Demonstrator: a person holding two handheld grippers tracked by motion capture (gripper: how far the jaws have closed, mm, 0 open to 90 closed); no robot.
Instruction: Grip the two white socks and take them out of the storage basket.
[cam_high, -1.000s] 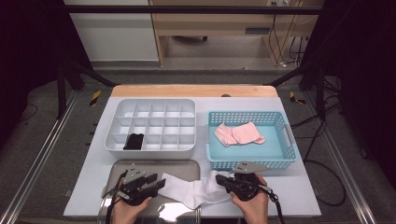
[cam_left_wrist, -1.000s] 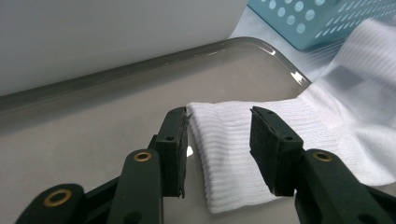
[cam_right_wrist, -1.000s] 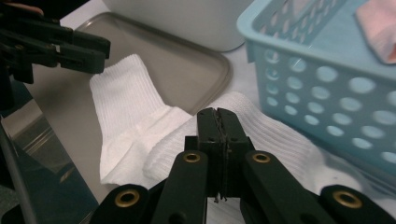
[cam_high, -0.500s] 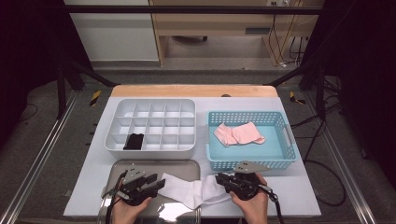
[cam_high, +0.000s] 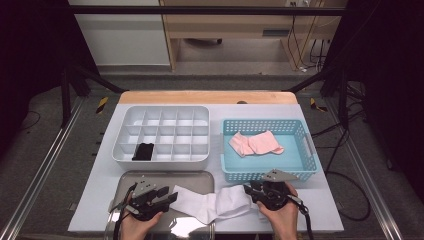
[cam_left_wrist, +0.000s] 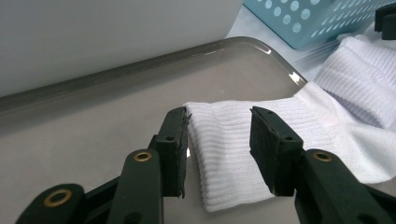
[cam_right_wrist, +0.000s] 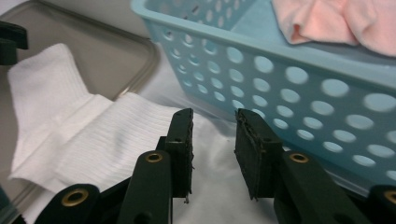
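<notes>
Item: white sock (cam_high: 215, 204), ribbed knit, folded, no lettering legible. It is lying half on the smooth grey metal tray (cam_high: 195, 181), half on the white surface beside it. I am holding the left gripper (cam_left_wrist: 218, 140) with fingers spread around the sock's cuff, not pinching. The right gripper (cam_right_wrist: 214, 140) fingers have just been opening, nothing between them, the sock's other end just beside, below the perforated blue plastic basket (cam_high: 300, 170).
</notes>
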